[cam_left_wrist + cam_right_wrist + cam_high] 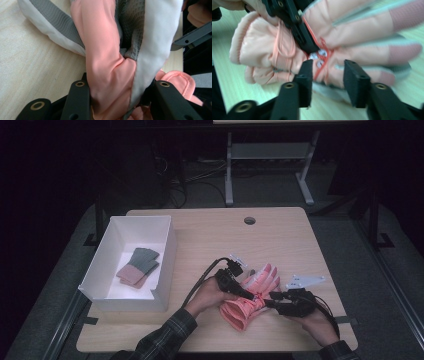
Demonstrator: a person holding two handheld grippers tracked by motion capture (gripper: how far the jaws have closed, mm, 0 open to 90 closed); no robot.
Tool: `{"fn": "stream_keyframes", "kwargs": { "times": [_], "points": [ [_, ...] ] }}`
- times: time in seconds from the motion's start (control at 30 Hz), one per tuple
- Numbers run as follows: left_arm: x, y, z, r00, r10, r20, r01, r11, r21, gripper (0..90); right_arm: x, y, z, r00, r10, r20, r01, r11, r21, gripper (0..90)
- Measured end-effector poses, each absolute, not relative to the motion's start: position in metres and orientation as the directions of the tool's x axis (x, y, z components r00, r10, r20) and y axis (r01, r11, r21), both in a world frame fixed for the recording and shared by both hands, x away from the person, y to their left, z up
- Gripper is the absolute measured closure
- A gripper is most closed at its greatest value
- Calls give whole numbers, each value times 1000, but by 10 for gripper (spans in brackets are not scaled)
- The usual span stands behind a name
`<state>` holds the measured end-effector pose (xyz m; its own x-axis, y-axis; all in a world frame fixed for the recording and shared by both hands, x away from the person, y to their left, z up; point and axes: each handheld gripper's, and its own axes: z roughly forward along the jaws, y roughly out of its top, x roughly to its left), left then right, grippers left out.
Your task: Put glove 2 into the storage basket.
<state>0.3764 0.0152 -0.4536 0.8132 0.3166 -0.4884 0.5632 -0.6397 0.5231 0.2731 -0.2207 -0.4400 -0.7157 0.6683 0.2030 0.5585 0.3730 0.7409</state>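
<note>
A pair of padded salmon-pink winter gloves with white and grey palm panels lies on the near right part of the light wood-grain tabletop, fingers pointing away from the person and ribbed cuffs toward the near edge. A thin orange cord with small white tags ties the pair at the wrist, and the fingertips carry a darker pink textured patch, as the right gripper view shows. The left tongs, held in the person's left hand, are closed on bunched pink and white fabric at the gloves' wrist; the left gripper view shows the cloth squeezed between the two black jaws. The right tongs, in the right hand, stand partly open right at the gloves' side, their jaws parted with the corded wrist just ahead of them and not pressed on it. Plaid sleeves come in from the bottom of the high view. The tabletop has rounded corners and a round cable hole near its far edge; around it the room is dark, with grey floor, loose cables and the pale metal legs of another desk behind. At the left of the tabletop sits a white rectangular open box holding folded cloth pieces, grey-green and dusty pink, well apart from the gloves
</note>
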Motion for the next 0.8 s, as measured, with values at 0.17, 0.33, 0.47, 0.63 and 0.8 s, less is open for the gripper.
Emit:
{"fn": "stream_keyframes", "kwargs": {
  "times": [0.17, 0.33, 0.47, 0.63, 0.8],
  "points": [
    [373, 18, -444, 818, 318, -480, 561, -627, 540, 643, 268, -232, -441, -677, 706, 210, 590, 348, 729, 308],
    [375, 26, -432, 817, 326, -475, 566, -609, 555, 643, 266, -234, -442, -671, 719, 184, 579, 352, 735, 176],
    [377, 34, -418, 831, 336, -444, 552, -605, 574, 643, 265, -232, -444, -671, 721, 170, 577, 365, 730, 152],
    [377, 42, -398, 839, 355, -412, 543, -588, 600, 643, 266, -230, -449, -673, 722, 162, 581, 380, 720, 140],
    [375, 47, -381, 840, 379, -387, 542, -576, 612, 642, 267, -228, -452, -671, 726, 150, 581, 389, 715, 139]
  ]
}}
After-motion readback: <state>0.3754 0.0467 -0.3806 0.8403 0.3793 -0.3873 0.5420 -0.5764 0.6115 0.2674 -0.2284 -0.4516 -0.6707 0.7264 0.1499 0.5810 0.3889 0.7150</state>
